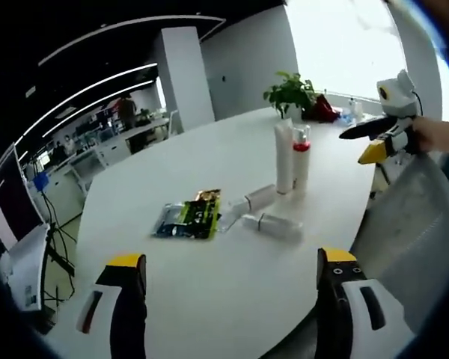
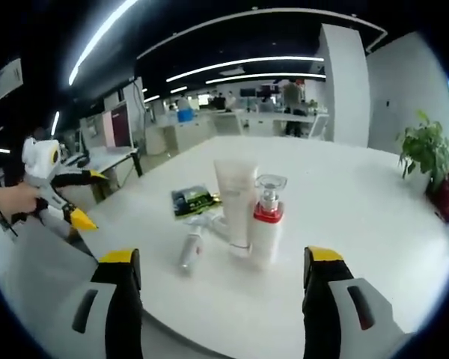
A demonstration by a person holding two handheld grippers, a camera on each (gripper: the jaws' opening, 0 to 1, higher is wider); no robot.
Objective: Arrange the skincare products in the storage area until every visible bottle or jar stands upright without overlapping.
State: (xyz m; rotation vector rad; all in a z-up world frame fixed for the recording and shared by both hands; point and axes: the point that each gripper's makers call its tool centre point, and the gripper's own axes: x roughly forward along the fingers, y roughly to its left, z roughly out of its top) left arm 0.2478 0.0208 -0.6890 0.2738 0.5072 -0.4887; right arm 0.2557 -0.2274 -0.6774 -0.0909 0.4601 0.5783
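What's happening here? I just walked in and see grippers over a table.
A person holds both grippers open and empty above the white round table. A tall white tube and a red-collared pump bottle stand upright; two small white bottles lie on their sides beside a green-and-black sachet. Those two need standing up.

The white table (image 1: 209, 299) has wide bare surface along its near edge and toward the far edge with the plant (image 1: 290, 93). In the middle stand a white tube (image 2: 236, 202) and a red-collared bottle (image 2: 266, 224), touching; two lying bottles (image 1: 273, 224) and a green packet (image 1: 191, 217) block the space beside them.
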